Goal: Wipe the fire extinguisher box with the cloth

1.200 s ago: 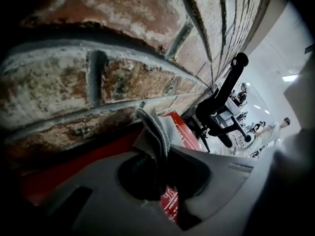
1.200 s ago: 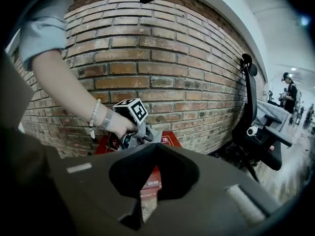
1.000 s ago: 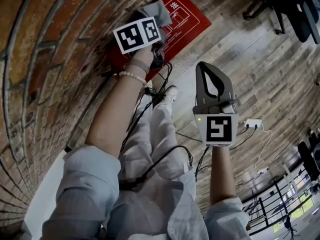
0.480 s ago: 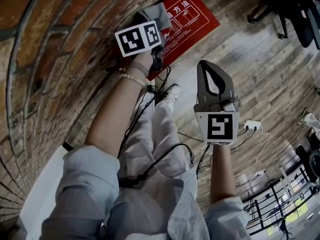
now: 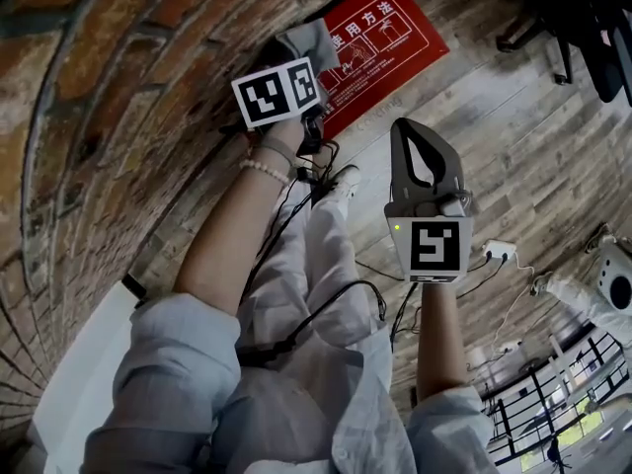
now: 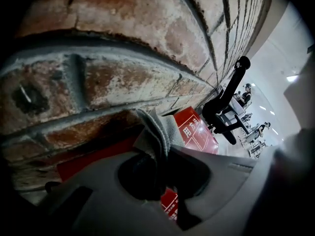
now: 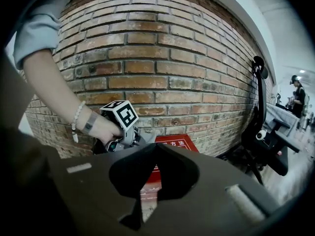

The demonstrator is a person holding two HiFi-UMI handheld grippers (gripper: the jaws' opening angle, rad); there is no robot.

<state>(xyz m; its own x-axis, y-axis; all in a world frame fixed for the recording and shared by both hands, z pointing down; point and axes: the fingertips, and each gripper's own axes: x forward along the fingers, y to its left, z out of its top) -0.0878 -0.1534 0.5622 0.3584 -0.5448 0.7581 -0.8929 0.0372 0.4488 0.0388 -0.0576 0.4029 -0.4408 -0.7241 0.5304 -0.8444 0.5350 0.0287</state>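
The red fire extinguisher box (image 5: 387, 36) lies at the foot of the brick wall, white print on its face. A grey cloth (image 5: 312, 41) rests on the box's wall-side end, and my left gripper (image 5: 306, 59) is shut on it, the marker cube covering most of the jaws. In the left gripper view the cloth (image 6: 158, 132) bunches up between the jaws of the left gripper (image 6: 165, 154), with the box (image 6: 199, 134) behind. My right gripper (image 5: 405, 126) hangs over the floor, right of the box, shut with nothing in it. In the right gripper view, past the right gripper (image 7: 156, 146), are the cloth (image 7: 145, 137) and box (image 7: 175, 143).
A brick wall (image 5: 109, 97) runs along the left. Cables (image 5: 296, 215) trail over the person's legs to a white power strip (image 5: 499, 248) on the plank floor. A black office chair (image 7: 263, 141) stands right of the box. A person (image 7: 297, 95) stands far off.
My left gripper has dragged the cloth across the box toward its wall-side end, so more of the red face shows. The right gripper has barely moved.
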